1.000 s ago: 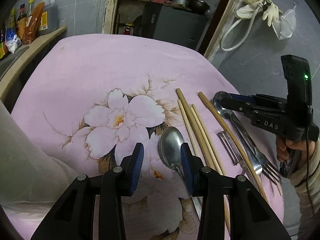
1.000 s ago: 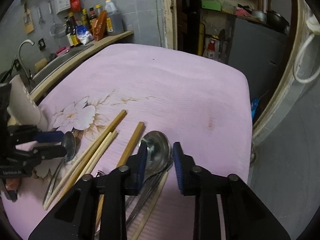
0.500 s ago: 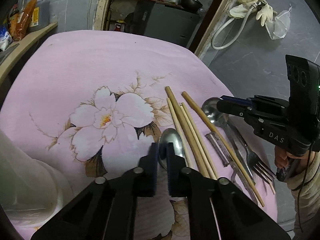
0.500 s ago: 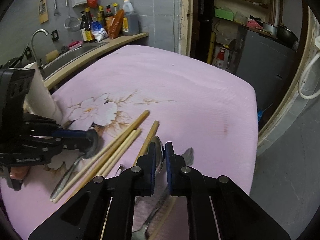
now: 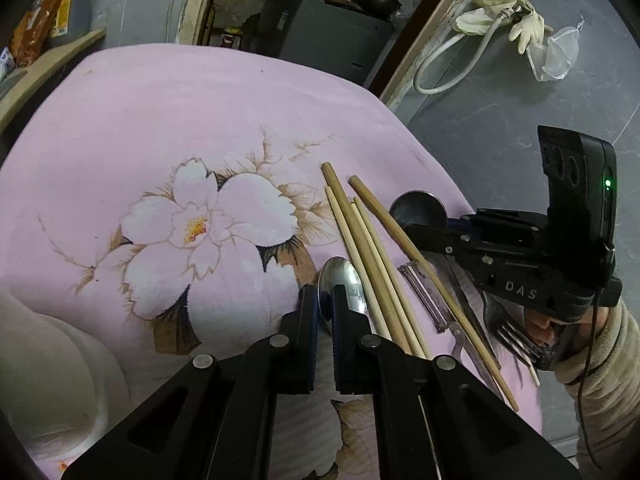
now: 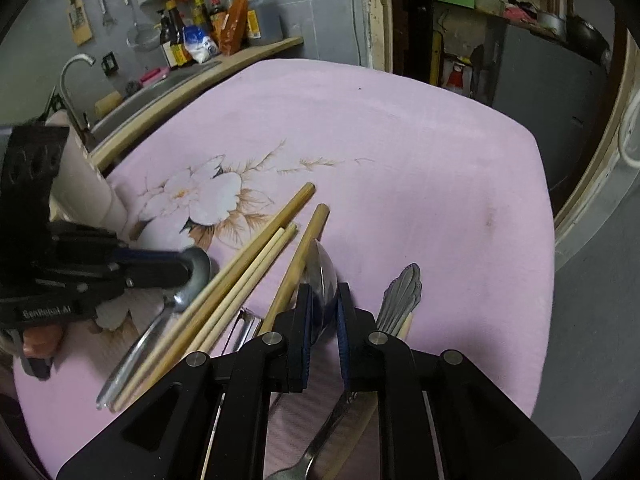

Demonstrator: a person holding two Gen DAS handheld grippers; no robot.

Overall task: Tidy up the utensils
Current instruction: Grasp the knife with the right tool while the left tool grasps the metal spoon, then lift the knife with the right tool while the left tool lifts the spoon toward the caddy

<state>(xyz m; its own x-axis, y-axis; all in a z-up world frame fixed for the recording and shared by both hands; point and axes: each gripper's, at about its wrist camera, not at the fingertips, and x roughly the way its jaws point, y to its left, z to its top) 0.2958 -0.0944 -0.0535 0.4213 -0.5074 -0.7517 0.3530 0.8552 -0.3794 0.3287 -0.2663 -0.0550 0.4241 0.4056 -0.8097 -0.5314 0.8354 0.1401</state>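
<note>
The left hand-held gripper (image 5: 325, 305) was pinched tight on the bowl of a small spoon (image 5: 345, 284). The spoon sat at the left side of the pile, on the pink flowered cloth (image 5: 168, 128) that covered the tabletop. Its handle ran back under the gripper, so I could not see if it was off the cloth. Holding the bowl was probably the easy way to grab it, since the bowl stuck out where nothing else touched it.

The right hand-held gripper (image 6: 323, 312) was squeezed shut on a big spoon (image 6: 320, 276), with the bowl turned up on its edge between the pads. That spoon looked a little lifted. It was at the right side of the pile, next to a fork (image 6: 400, 294) whose fancy handle pointed away.

Four chopsticks (image 5: 360, 240) lay side by side between the two spoons. A peeler (image 5: 424, 296) lay mixed in with them. These were very close to both spoons, so pulling a spoon out could bump them and roll them around.

A tall white cup (image 6: 86, 184) stood near the left edge of the cloth. It may be where the utensils should go. Bottles (image 6: 208, 28) and a tap (image 6: 74, 76) were far back by the wall, out of the way.
</note>
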